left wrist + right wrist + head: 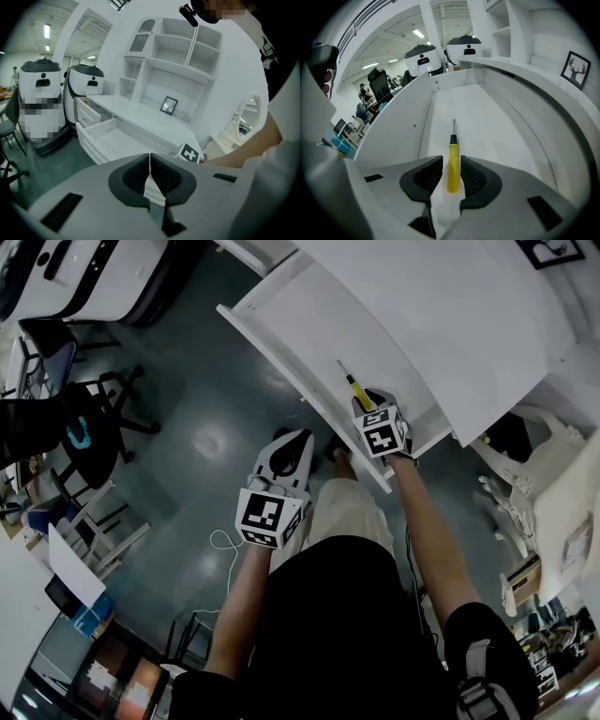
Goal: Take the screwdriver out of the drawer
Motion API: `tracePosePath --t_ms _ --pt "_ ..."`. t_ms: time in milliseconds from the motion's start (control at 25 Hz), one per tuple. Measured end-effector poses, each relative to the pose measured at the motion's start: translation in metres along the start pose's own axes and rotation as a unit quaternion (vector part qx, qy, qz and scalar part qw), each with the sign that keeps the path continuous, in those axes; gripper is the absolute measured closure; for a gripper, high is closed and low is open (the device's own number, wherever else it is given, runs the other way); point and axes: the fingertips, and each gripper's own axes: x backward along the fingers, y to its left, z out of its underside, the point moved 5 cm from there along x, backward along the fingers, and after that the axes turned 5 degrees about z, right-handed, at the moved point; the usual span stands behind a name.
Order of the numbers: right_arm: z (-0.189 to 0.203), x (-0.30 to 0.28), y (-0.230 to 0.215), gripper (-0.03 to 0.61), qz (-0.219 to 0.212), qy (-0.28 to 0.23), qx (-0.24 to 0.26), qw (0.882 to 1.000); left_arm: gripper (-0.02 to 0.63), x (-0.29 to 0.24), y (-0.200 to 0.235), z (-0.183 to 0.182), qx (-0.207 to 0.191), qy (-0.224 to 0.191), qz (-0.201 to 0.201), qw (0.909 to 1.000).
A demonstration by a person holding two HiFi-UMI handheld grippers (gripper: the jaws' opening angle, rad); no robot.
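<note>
**Q:** Where does the screwdriver lie?

**A:** The screwdriver [453, 164] has a smooth yellow handle, a black collar and a thin metal shaft. It rests flat on the bare white bottom of the open drawer [497, 122].

**Q:** And the grippers?

**A:** The right gripper [451, 174] reaches into the drawer. Its ribbed black pads [423, 176] stand apart on either side of the handle, not clamping it. The left gripper [150, 172] hangs outside the drawer, pads pressed together on nothing.

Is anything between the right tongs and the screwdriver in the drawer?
Nothing visible is in the way. The screwdriver lies on the drawer floor with its yellow handle between the open jaws of the right tongs. The pads do not seem to press on it yet.
</note>
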Motion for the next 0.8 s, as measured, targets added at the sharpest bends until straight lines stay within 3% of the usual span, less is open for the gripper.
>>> tracePosePath --t_ms 800 --pt "-0.001 -0.018 -0.002 0.492 -0.003 0.019 0.005 1.0 0.588 0.006 0.008 0.005 0.014 0.002 -0.013 0.9998"
